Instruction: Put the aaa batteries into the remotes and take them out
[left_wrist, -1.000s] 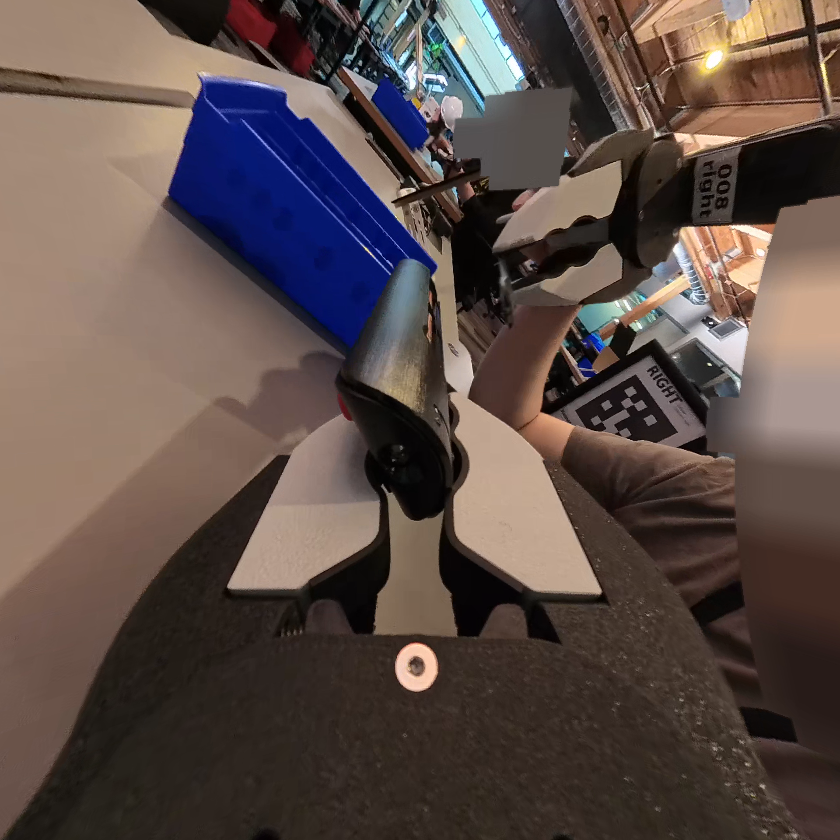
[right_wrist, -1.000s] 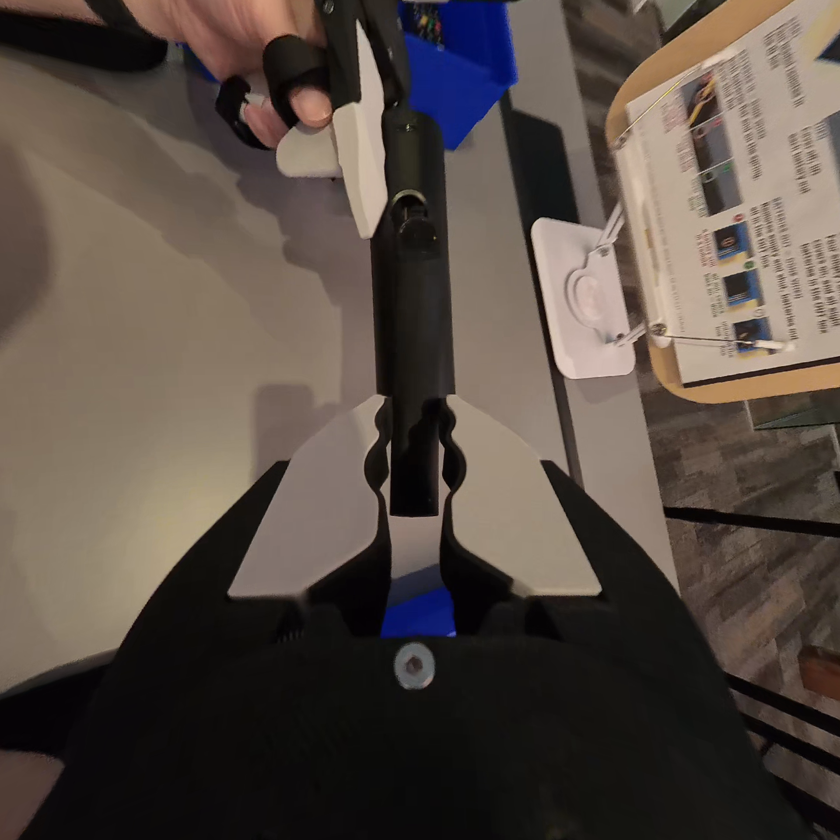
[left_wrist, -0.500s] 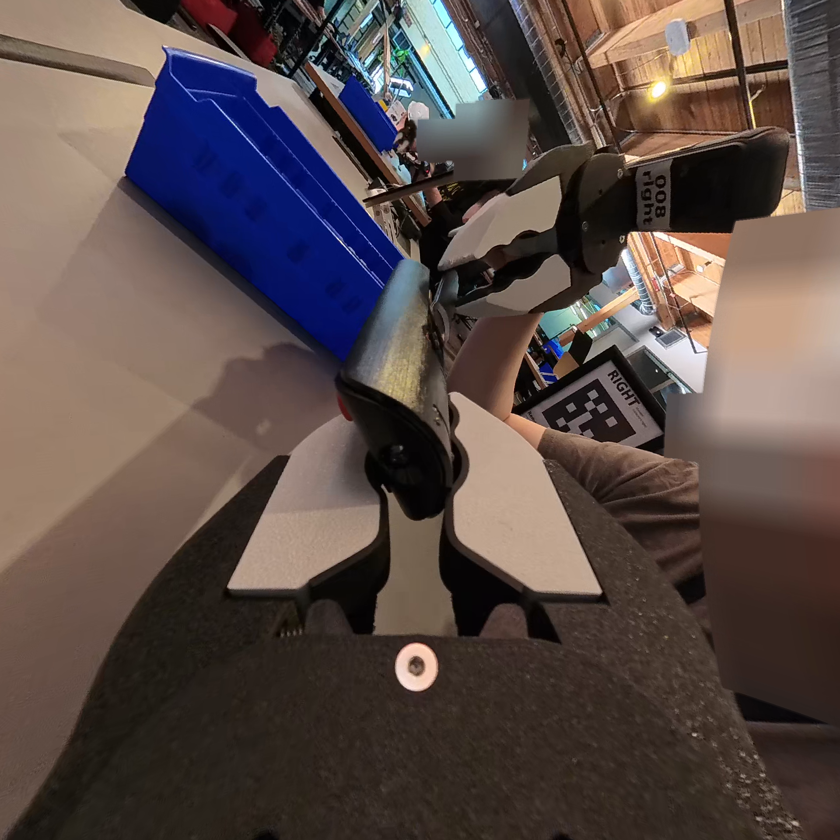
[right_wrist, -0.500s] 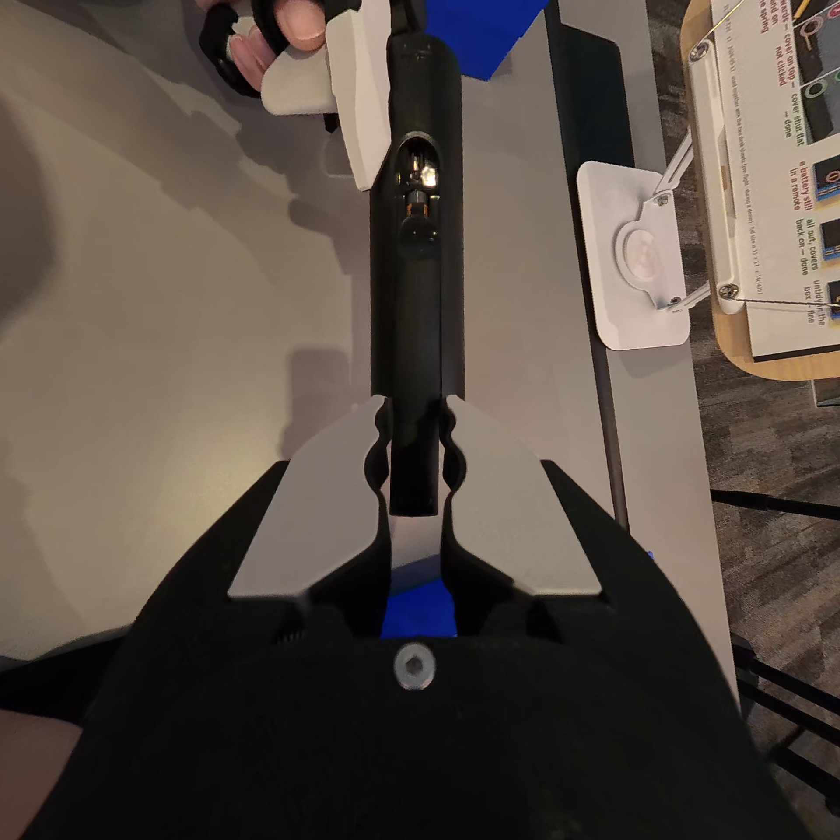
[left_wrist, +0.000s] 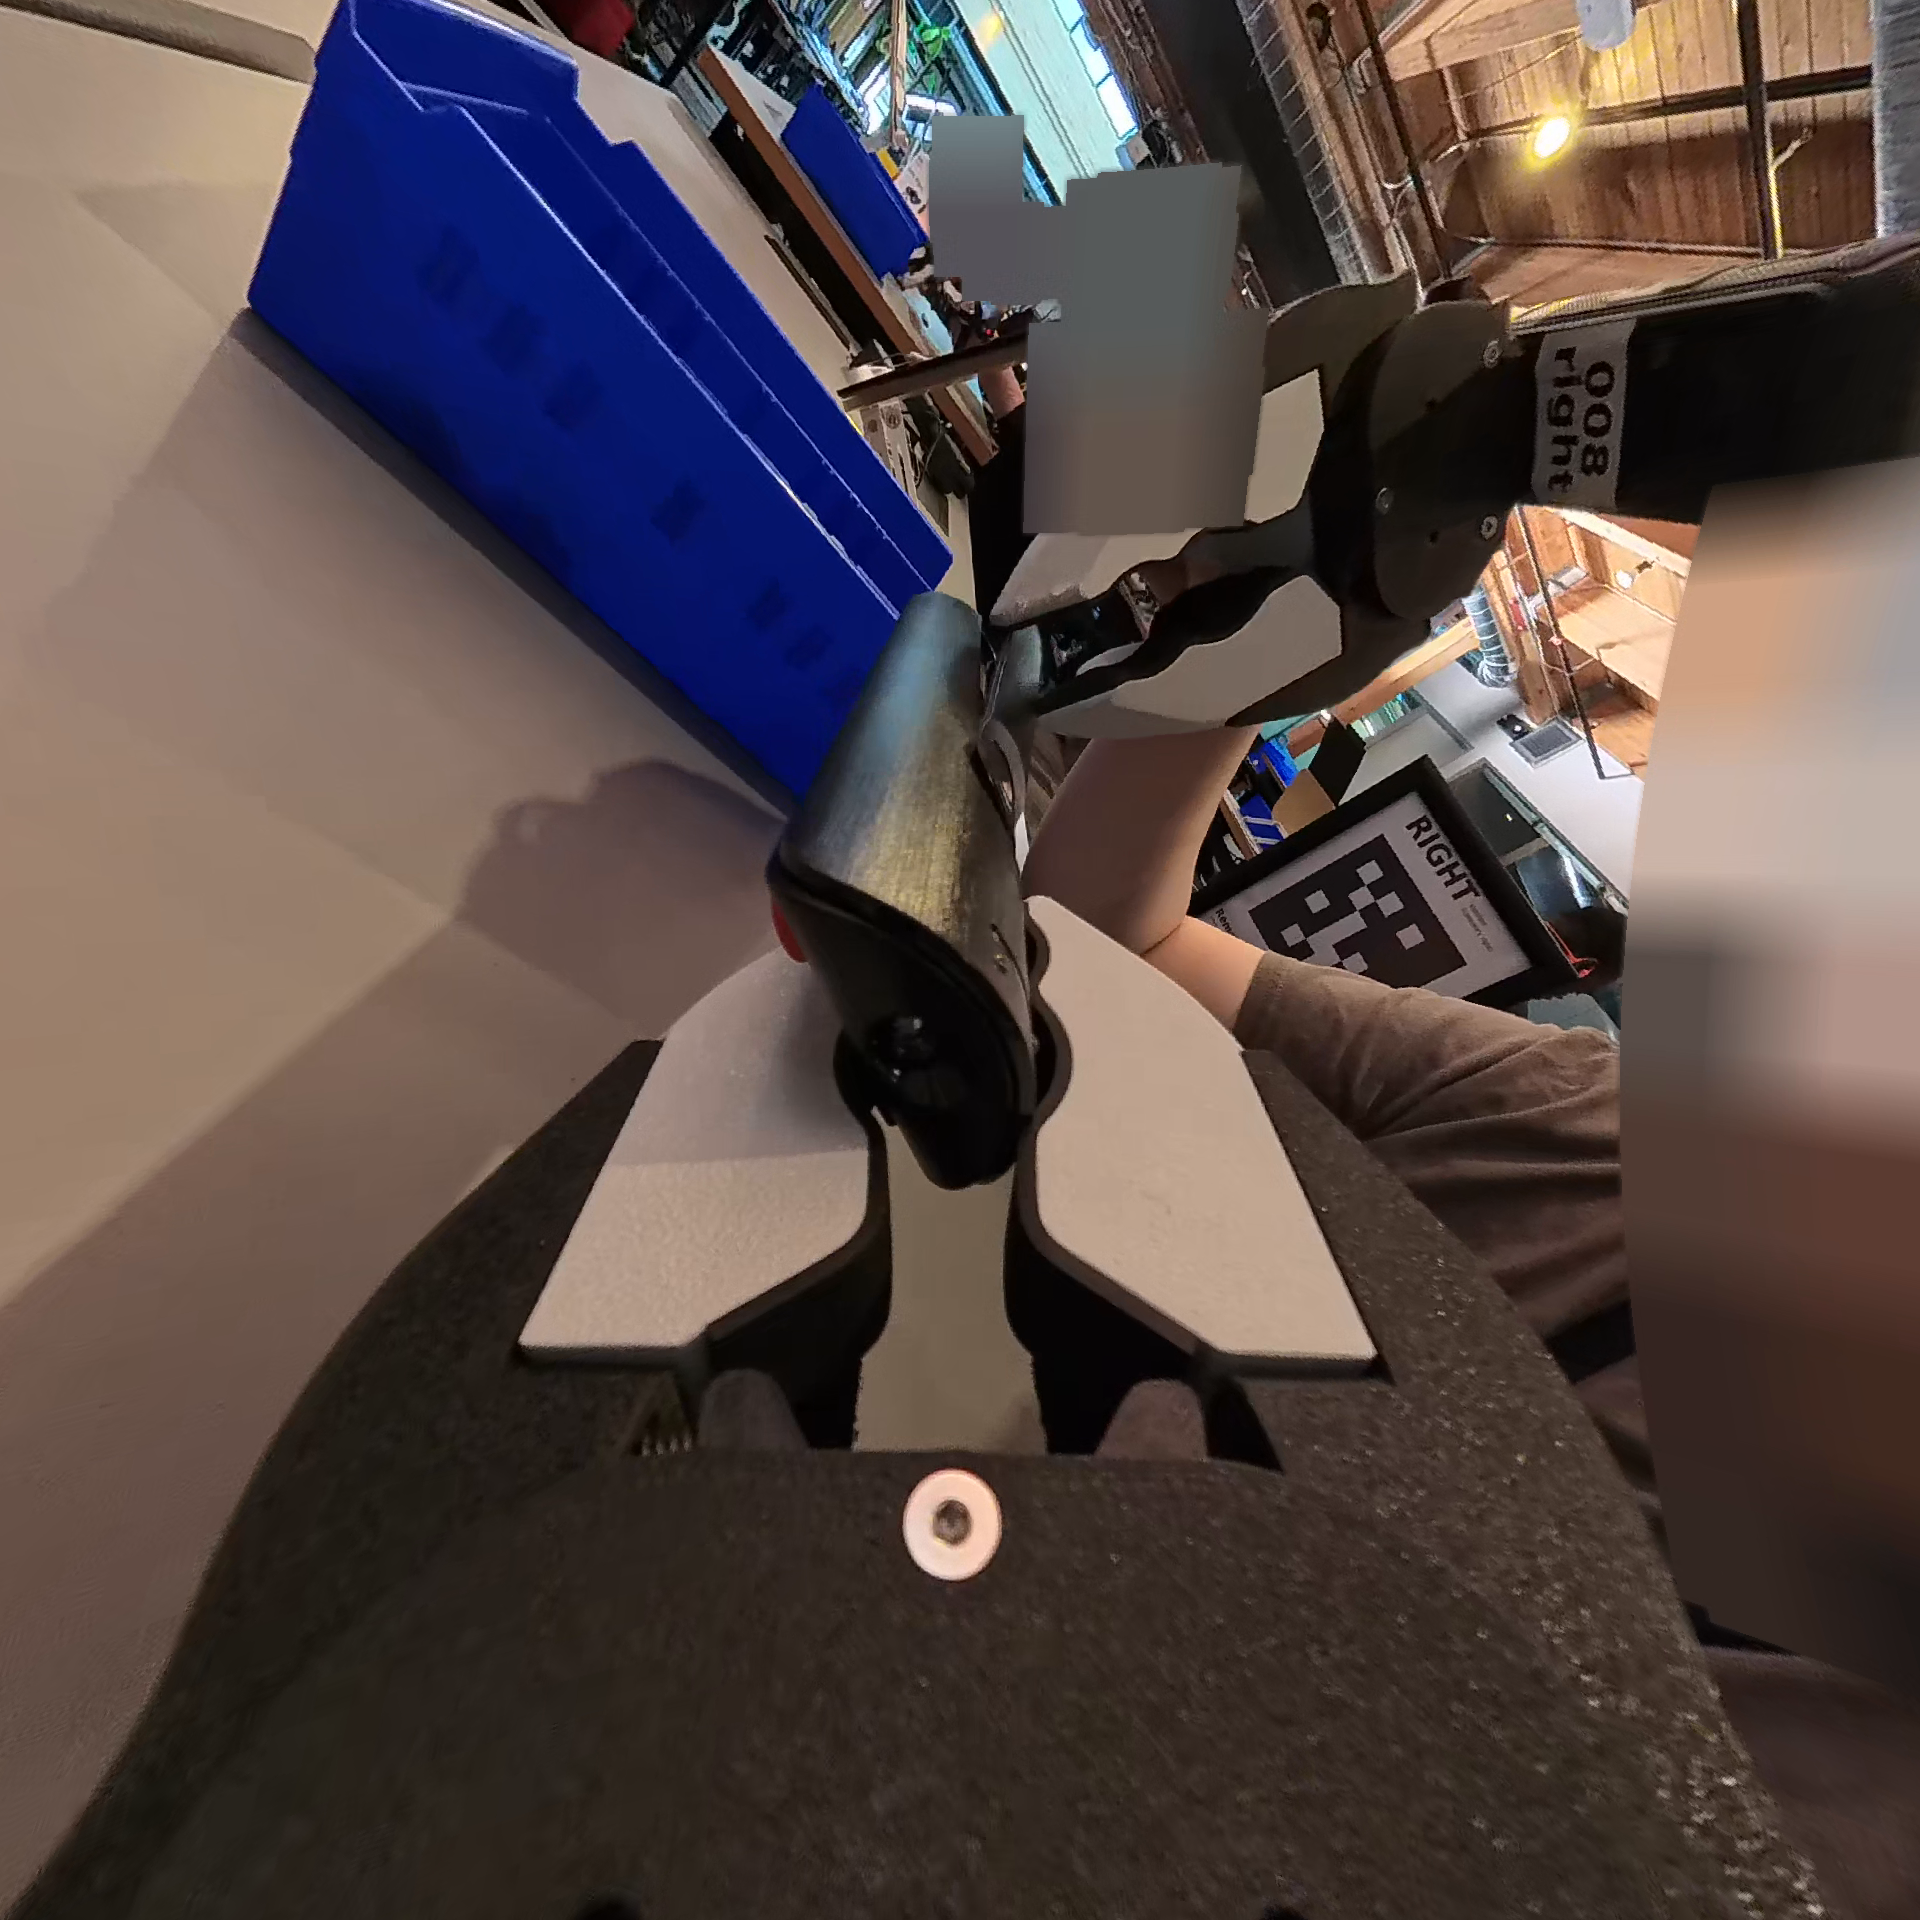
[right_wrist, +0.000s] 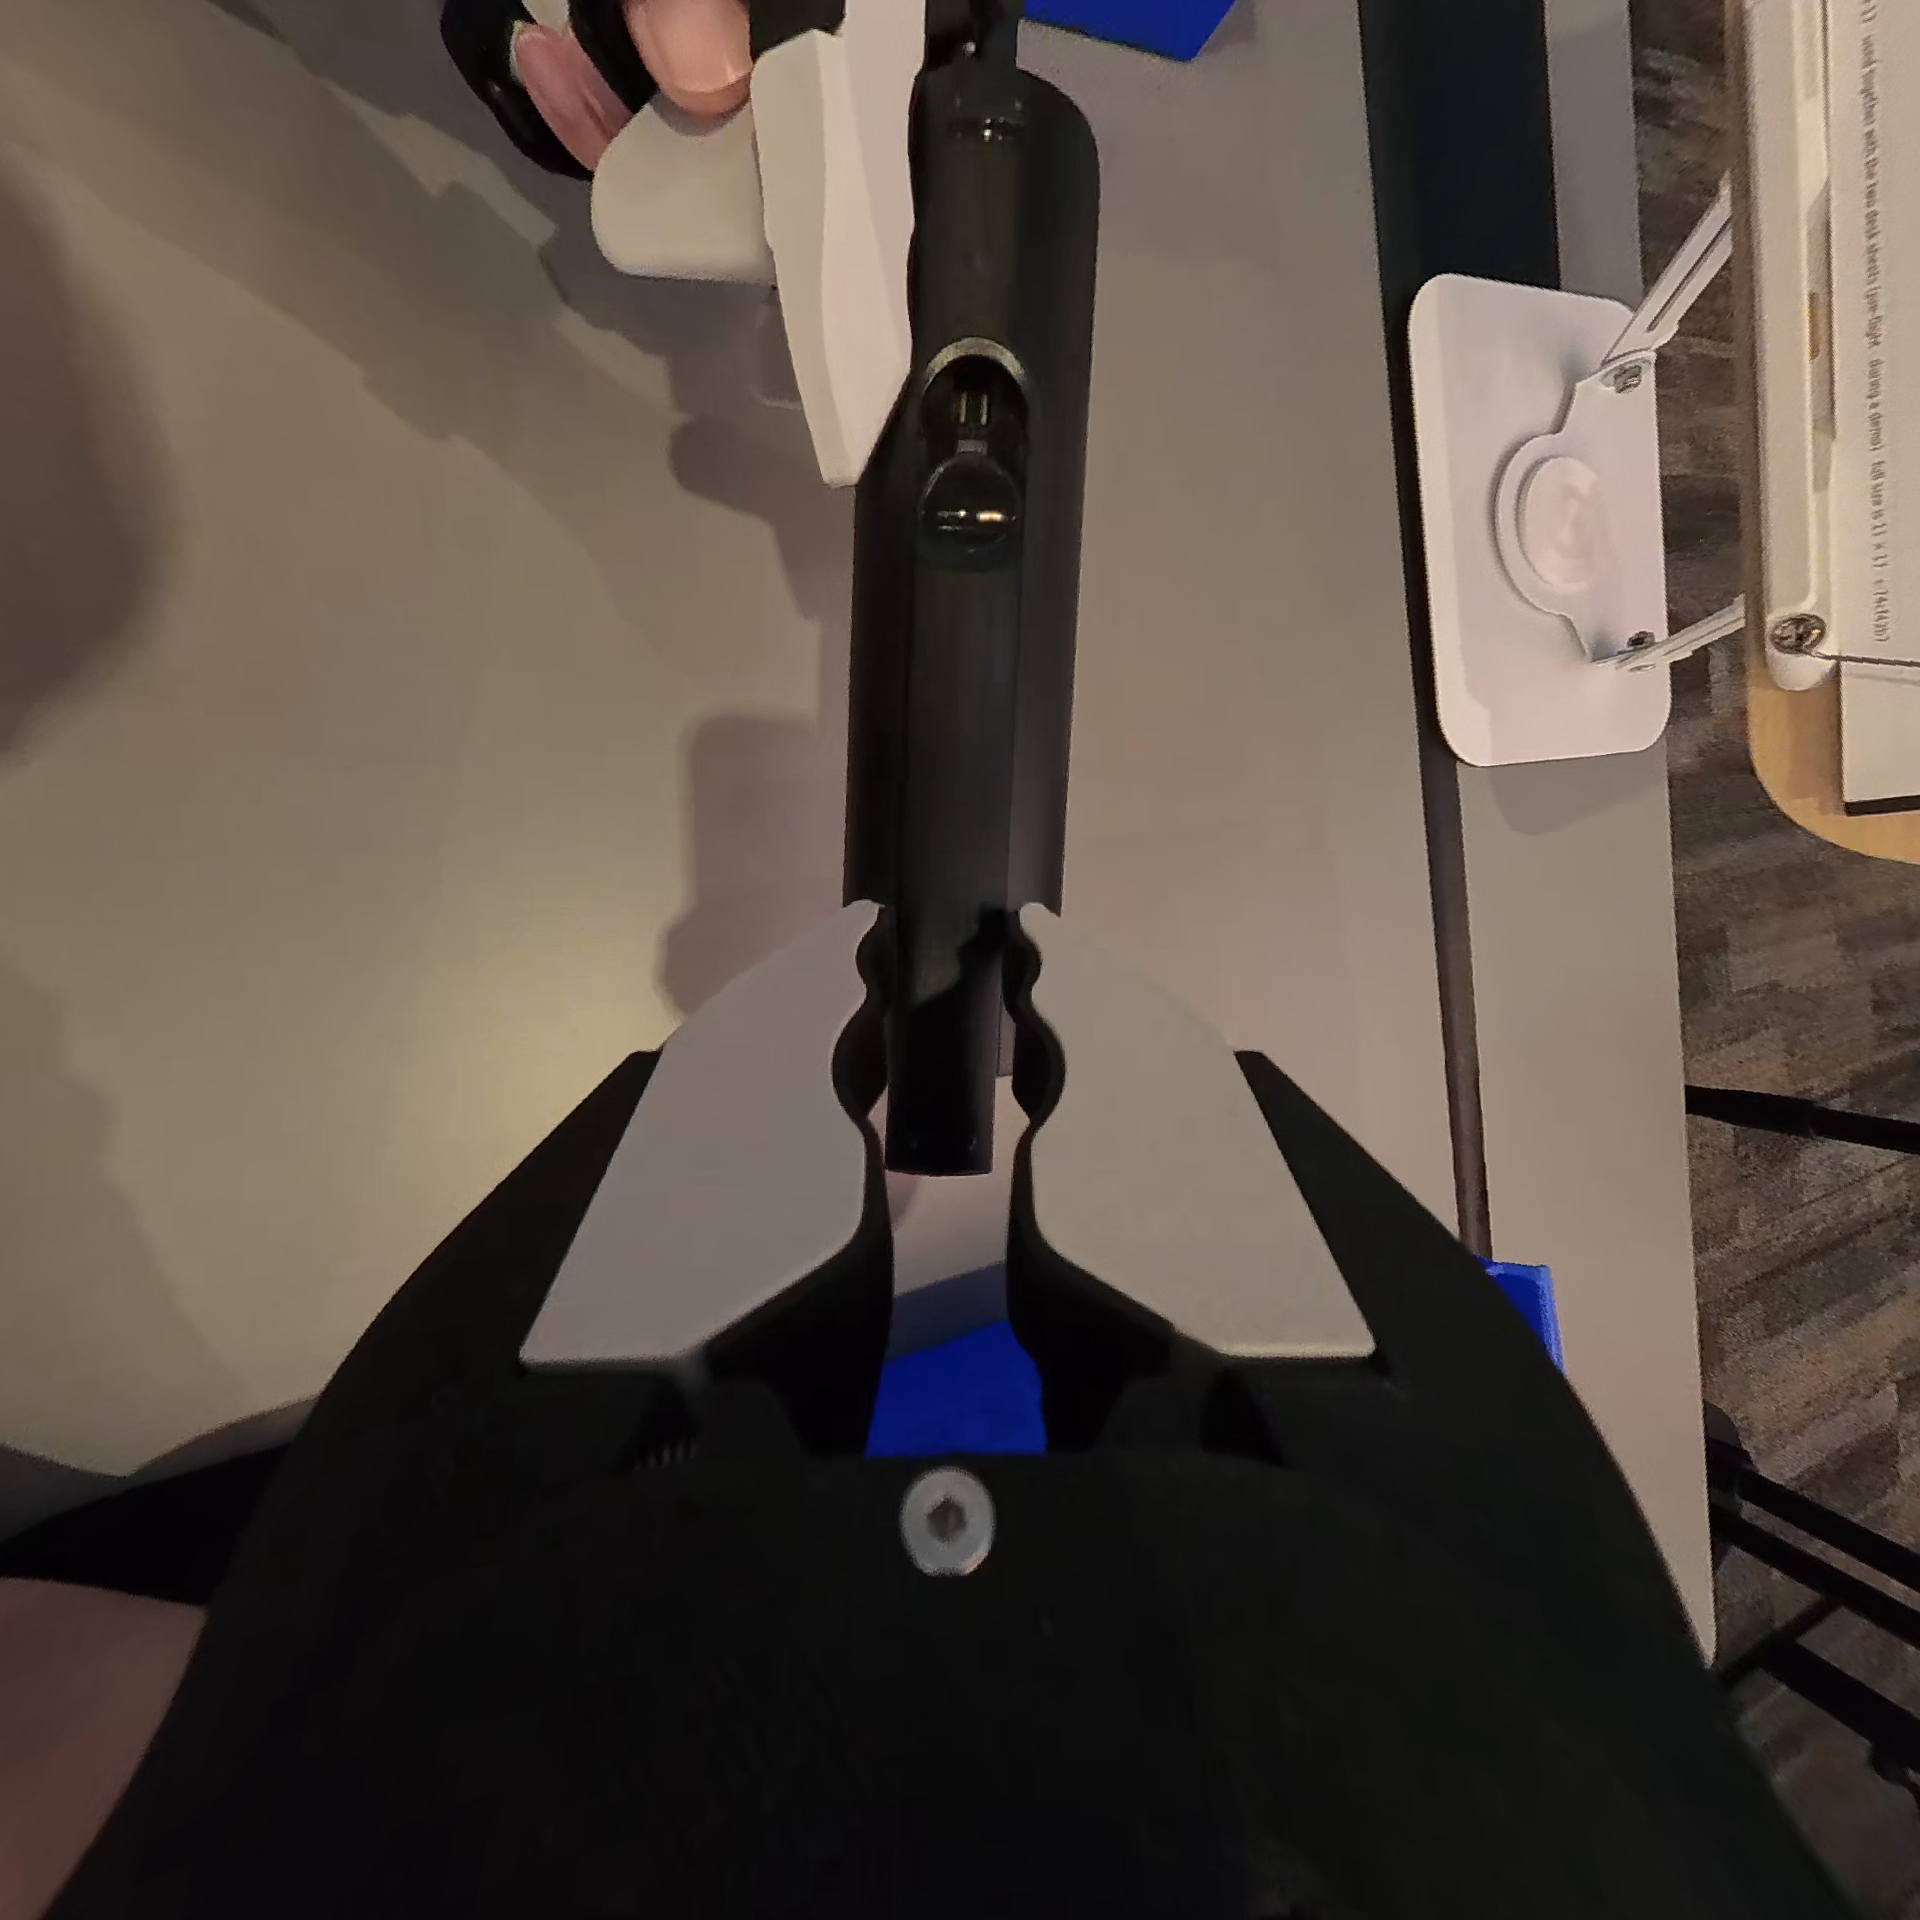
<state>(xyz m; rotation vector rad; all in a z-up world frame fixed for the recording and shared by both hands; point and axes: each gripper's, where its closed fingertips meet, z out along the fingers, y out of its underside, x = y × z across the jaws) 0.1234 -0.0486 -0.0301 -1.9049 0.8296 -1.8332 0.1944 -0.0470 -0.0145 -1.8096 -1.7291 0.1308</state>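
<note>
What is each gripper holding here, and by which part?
Both grip one black remote: the left gripper clamps one end, the right gripper pinches the narrow part at the opposite end.
</note>
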